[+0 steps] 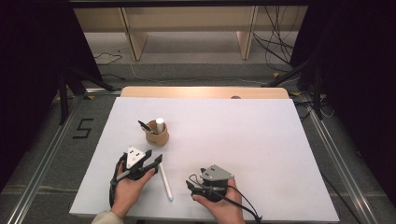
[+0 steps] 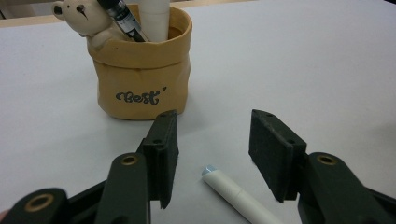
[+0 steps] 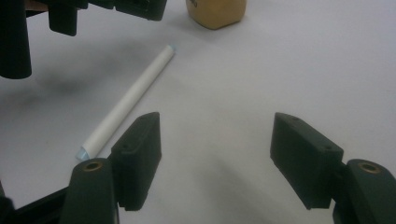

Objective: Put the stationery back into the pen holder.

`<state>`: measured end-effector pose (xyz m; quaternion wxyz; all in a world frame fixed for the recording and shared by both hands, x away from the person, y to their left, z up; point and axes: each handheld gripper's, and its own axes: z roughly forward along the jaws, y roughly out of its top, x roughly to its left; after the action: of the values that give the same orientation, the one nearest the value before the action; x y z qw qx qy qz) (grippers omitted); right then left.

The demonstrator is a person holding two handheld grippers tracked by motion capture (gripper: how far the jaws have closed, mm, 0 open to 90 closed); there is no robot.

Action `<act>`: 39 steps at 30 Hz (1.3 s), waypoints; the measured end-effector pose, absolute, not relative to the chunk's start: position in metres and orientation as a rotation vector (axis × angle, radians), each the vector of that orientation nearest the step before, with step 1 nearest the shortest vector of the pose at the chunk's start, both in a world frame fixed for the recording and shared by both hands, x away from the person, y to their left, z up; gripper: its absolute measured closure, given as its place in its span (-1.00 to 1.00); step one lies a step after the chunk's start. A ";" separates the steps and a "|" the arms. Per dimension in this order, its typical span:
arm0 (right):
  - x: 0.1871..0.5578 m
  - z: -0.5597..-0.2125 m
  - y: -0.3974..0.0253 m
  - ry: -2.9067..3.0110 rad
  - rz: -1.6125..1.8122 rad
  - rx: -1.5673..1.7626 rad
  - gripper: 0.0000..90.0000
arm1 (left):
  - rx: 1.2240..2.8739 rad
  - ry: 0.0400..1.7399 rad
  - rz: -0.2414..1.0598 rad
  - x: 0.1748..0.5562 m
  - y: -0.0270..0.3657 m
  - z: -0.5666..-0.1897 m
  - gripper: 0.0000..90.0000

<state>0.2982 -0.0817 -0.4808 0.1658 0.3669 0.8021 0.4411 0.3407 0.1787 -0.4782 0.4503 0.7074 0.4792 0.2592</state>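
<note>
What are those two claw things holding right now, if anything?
Nothing. The left gripper stands open over the tip of the white pen lying on the table, not touching it. The right gripper is open too, with nothing between its jaws.

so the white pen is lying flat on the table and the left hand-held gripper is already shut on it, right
Not quite. The white pen does lie flat on the table, but the left hand-held gripper is open: the left gripper view shows its jaws spread wide, with the pen's tip between them, untouched.

Lab/recording rig: white table [image 1: 261, 140], black curtains [image 1: 28, 70], floor cables [image 1: 275, 46], alu rails [image 1: 42, 163].
</note>
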 end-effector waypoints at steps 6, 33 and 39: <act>0.294 -0.480 -0.058 2.303 1.227 1.028 -0.21 | 1.740 1.183 0.643 0.341 0.179 -0.478 0.16; 0.308 -0.489 0.020 2.374 1.078 1.169 0.13 | 1.724 1.213 0.648 0.346 0.188 -0.477 0.15; 0.310 -0.487 0.028 2.404 1.029 1.204 0.24 | 1.713 1.226 0.655 0.348 0.192 -0.476 0.15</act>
<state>0.3105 0.0280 -0.4873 0.1308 0.4145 0.8279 0.3544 0.3478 0.1916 -0.4763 0.4509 0.6931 0.4959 0.2651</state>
